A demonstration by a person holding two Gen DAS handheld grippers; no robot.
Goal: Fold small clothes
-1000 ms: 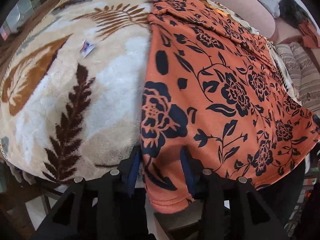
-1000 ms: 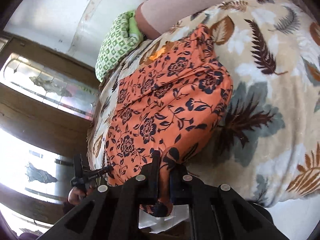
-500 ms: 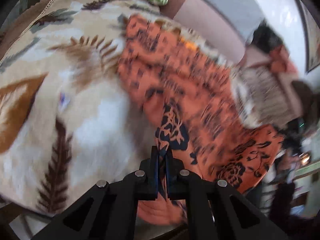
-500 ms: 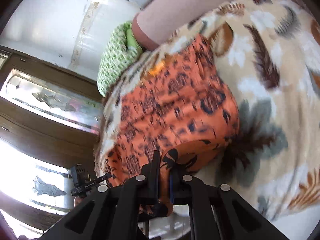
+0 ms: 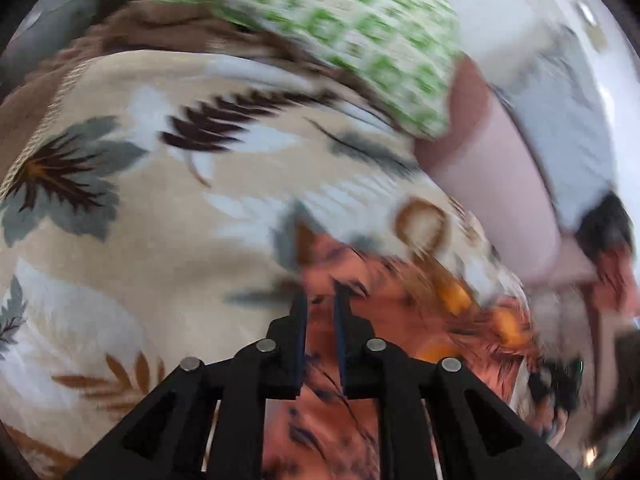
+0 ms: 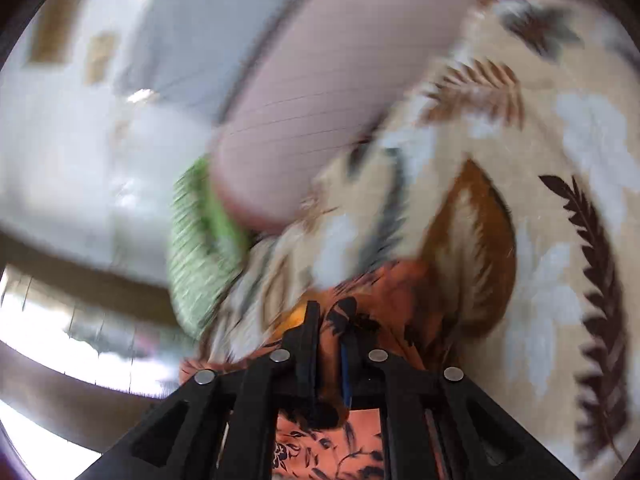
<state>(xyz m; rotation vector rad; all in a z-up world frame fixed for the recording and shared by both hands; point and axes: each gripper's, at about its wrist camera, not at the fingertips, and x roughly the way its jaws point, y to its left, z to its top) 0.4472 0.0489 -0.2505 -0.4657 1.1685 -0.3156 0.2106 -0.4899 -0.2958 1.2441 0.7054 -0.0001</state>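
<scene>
1. Cream blanket (image 5: 168,248) with brown and grey leaf prints covers the bed, and both views are smeared with motion blur.
2. Up at the far end sits a green-and-white patterned pillow (image 5: 340,36), and beside it a long pink bolster (image 5: 492,184) lies against the pale wall (image 6: 60,128).
3. Left gripper (image 5: 321,308) is low over the blanket, and its jaws are clenched on a fold of the orange floral garment (image 5: 360,368); cloth fills the narrow gap between the blue pads.
4. From the left view the garment lies on the bed at the lower right, its long axis running from the jaws out towards the right edge, where it blurs into the clutter there.
5. Right gripper (image 6: 328,320) also has its jaws clamped on the garment (image 6: 384,288); dark flower print bunches right at the tips.
6. In the right view the orange cloth is gathered in a heap around the jaws and trails down below them, so its length points back towards the camera.
7. Just past that heap, a big brown leaf on the blanket (image 6: 552,240) touches the garment's far edge.
8. A bright window (image 6: 60,332) with a dark wooden frame shows on the left of the right view.
</scene>
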